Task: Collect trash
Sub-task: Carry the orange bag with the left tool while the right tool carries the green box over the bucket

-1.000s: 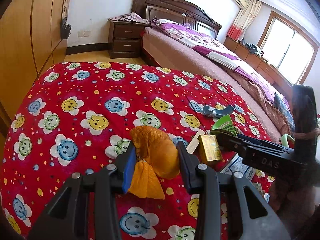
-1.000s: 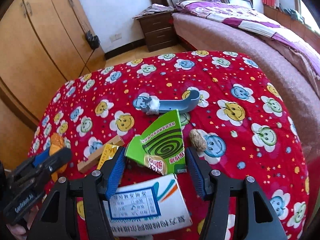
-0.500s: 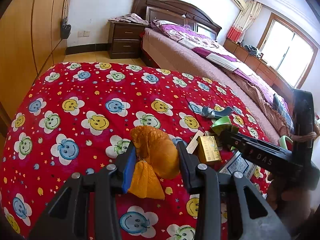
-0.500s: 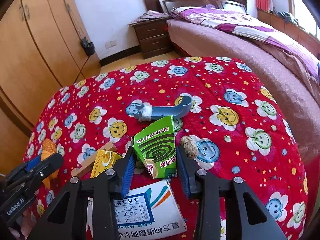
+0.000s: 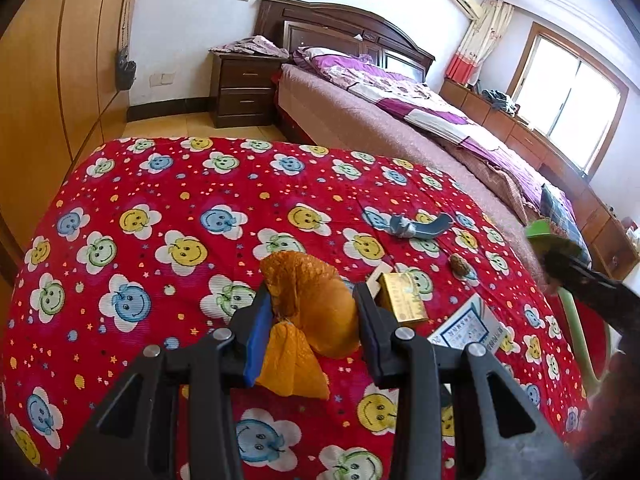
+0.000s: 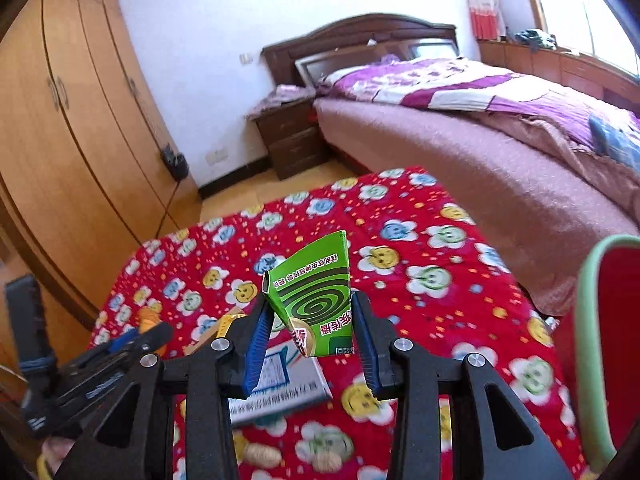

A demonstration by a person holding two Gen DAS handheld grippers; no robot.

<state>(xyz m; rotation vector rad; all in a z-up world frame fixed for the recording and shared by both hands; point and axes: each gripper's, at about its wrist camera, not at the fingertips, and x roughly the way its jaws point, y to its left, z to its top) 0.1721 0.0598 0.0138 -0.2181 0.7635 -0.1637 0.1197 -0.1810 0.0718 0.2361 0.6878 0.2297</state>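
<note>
Left hand-held gripper (image 5: 316,316): clamped on the orange mesh bag (image 5: 310,320), held over the red flowered cover (image 5: 160,200).
Right hand-held gripper (image 6: 312,328): jaws have just been closing; pads pinch the green coil box (image 6: 316,300), lifted clear of the cover.
Technique: keep both grips firm; carry level to avoid slipping.
Container: green-rimmed red bin (image 6: 600,320) at right; contents not visible.
Remaining trash: gold packet (image 5: 402,298), white carton (image 5: 466,326), blue scrap (image 5: 416,228).

cloth (image 5: 168,184): red, smiley flowers in blue, yellow, green
crumpled wrapper (image 5: 316,300): orange
carton (image 6: 316,300): green, dark spiral
small box (image 5: 400,296): gold
bedding (image 5: 400,92): purple and white
chair rim (image 6: 588,280): pale green
</note>
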